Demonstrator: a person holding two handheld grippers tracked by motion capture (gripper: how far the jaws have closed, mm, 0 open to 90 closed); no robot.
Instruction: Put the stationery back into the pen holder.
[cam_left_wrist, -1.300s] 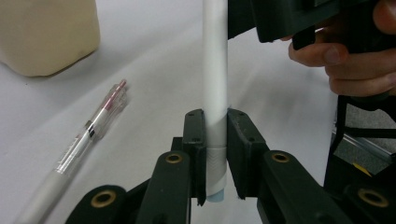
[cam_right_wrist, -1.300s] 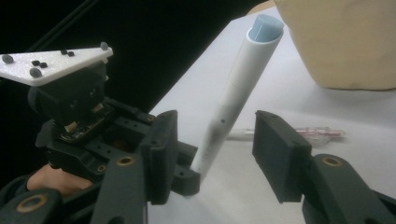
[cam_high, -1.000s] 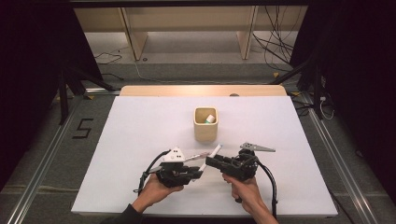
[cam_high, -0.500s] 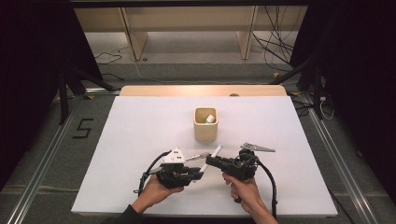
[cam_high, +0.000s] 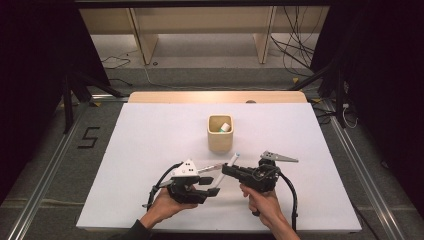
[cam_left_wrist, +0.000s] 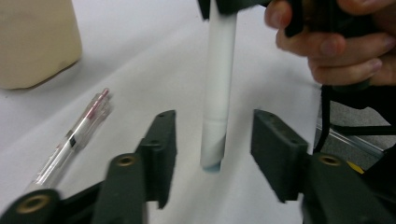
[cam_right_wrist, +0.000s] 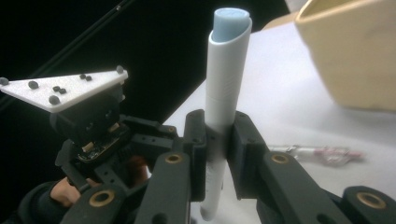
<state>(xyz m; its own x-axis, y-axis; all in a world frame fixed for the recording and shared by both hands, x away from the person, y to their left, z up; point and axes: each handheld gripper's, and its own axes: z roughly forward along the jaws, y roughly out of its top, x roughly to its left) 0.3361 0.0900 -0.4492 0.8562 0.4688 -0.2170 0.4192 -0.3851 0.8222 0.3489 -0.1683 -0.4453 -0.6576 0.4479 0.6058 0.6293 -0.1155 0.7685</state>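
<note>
Right tool (cam_right_wrist: 215, 140) is clamped on the white marker (cam_right_wrist: 224, 88), jaws pressing its barrel, blue-capped end sticking up past them. Left tool (cam_left_wrist: 212, 140) has just been opening: its jaws stand apart either side of the marker's lower end, pads not touching it. From the high view, I see the marker (cam_high: 231, 162) just on the near side of the beige cup (cam_high: 220, 134), slanted, bridging between left tool (cam_high: 212, 181) and right tool (cam_high: 226, 170). A clear pen with pink ink (cam_left_wrist: 74, 137) lies flat on the white worktop (cam_high: 150, 135), near the cup (cam_left_wrist: 35, 42), beside the left tool.
</note>
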